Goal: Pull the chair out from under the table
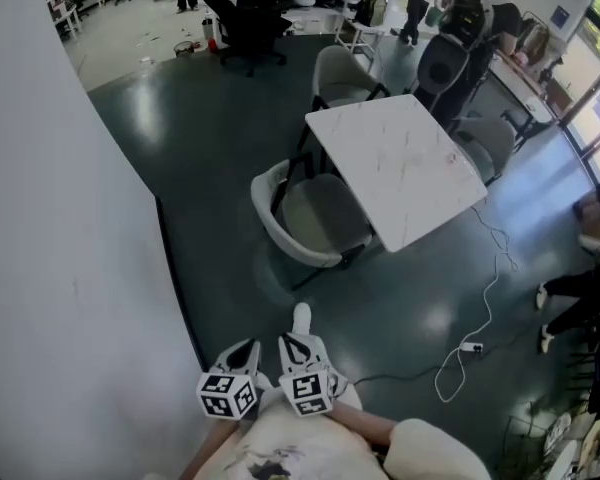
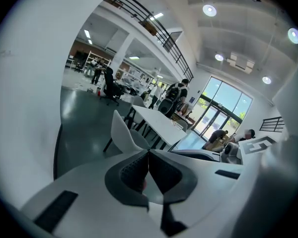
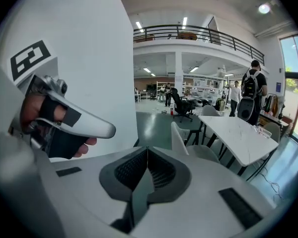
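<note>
Chair (image 1: 302, 220) sits partly under table (image 1: 395, 163), wall (image 1: 50, 248) and cable (image 1: 487, 303) nearby.

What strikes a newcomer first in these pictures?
A white table stands mid-floor, a pale chair tucked partly under its left edge. Low in the head view, the left gripper and right gripper sit side by side, jaws shut and empty, well short of the chair.
</note>
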A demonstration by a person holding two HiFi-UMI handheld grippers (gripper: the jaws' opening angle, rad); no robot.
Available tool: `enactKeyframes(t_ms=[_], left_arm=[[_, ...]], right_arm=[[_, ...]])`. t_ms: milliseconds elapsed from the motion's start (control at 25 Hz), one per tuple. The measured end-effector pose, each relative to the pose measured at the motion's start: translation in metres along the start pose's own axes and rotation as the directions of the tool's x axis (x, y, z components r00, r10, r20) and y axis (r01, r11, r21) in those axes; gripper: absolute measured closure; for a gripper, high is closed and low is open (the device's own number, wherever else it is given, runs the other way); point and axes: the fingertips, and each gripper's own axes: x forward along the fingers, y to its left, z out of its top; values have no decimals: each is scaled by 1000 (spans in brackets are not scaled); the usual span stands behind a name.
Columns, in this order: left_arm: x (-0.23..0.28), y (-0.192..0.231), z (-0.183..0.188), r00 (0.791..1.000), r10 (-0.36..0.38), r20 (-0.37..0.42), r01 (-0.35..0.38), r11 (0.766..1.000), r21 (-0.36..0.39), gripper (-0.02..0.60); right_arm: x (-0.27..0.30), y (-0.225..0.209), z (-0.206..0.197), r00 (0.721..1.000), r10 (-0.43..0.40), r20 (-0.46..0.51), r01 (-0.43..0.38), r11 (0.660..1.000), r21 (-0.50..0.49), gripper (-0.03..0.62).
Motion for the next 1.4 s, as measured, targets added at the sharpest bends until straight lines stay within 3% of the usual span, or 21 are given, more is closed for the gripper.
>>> enactKeyframes(t_ms=[320, 640, 720, 840, 920, 1280, 1400], left_arm=[[87, 8, 77, 998, 64, -28, -64, 998, -7, 572], [164, 29, 140, 983, 183, -5, -184, 982, -33, 572], [179, 35, 144, 980, 199, -9, -200, 979, -45, 572], [198, 46, 142, 975, 222, -24, -223, 972, -70, 571], [209, 55, 137, 972, 231, -32, -233, 968, -97, 571], [250, 97, 113, 959, 250, -133, -272, 943, -191, 569], [265, 114, 110, 960, 253, -122, -275, 934, -227, 566]], right_arm=[[75, -92, 56, 999, 32, 9, -32, 999, -2, 585], [149, -152, 85, 983, 183, 4, -183, 982, 47, 583], [164, -158, 81, 975, 221, -27, -221, 975, 31, 577], [185, -159, 73, 955, 289, -61, -290, 957, -2, 494], [199, -161, 69, 946, 316, -69, -318, 948, -30, 482], [256, -174, 30, 931, 330, -156, -347, 933, -95, 449], [276, -177, 11, 929, 321, -185, -346, 930, -125, 427]])
